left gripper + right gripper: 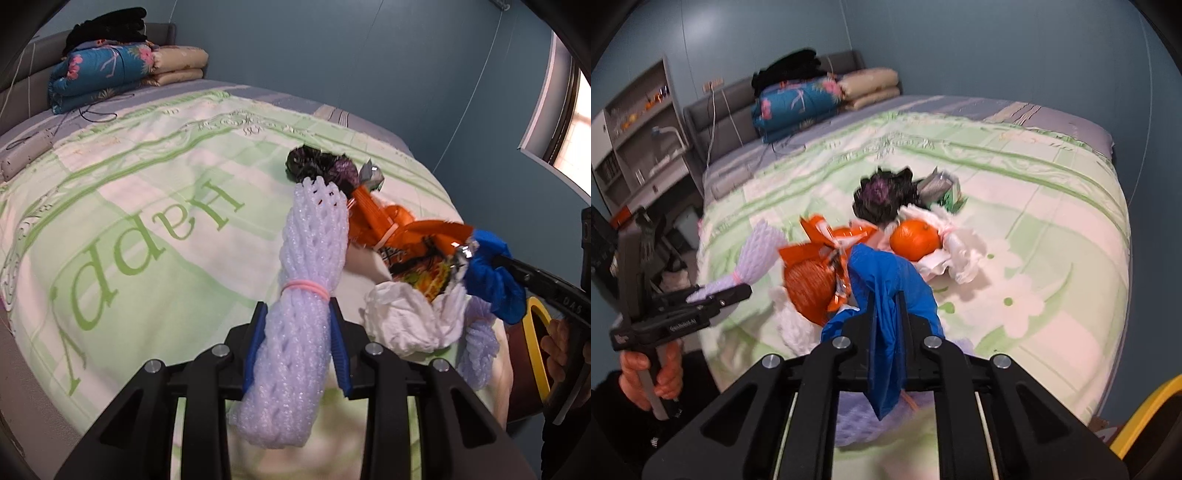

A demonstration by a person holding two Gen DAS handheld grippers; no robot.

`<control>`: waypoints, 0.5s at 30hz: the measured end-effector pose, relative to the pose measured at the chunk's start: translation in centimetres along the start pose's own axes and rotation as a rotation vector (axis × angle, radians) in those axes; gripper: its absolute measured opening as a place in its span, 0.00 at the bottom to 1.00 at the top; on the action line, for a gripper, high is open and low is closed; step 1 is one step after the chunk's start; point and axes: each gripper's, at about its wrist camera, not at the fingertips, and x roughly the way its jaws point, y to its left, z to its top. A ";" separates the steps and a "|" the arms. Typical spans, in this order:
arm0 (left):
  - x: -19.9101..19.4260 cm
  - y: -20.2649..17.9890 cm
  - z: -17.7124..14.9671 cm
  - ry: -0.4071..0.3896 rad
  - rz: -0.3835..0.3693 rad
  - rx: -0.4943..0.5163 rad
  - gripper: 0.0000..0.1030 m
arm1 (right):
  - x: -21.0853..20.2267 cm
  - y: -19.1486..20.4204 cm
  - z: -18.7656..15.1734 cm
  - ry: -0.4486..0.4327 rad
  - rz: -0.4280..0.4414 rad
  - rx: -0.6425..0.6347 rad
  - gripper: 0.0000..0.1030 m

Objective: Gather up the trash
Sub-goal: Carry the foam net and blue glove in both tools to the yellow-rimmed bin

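Nearest: a bundle of white foam netting (295, 332), tied with a pink band (304, 288), sits between the fingers of the left tool (297, 343), which is clamped on it.
Right tool: the right tool (886, 317) is closed tight on a crumpled blue bag (886, 291).
Rest of the trash: an orange wrapper (413, 240), white tissue (410, 321), a black crumpled bag (879, 199) and an orange (915, 239) lie in a heap on the bed (147, 221), just beyond both tools.
Risk: the thin blue bag may slip or tear if tugged; the springy netting may work loose.
Snag: the blue bag touches the orange wrapper, so lifting could drag it off the bed.
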 end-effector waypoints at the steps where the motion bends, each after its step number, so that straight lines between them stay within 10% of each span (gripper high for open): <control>1: -0.6 -0.2 0.0 -0.012 0.006 0.002 0.30 | -0.8 -0.1 0.1 -0.021 0.001 0.012 0.07; 15: -7.2 -4.8 1.0 -0.151 -0.018 0.028 0.30 | -9.4 -1.3 0.6 -0.216 0.007 0.088 0.08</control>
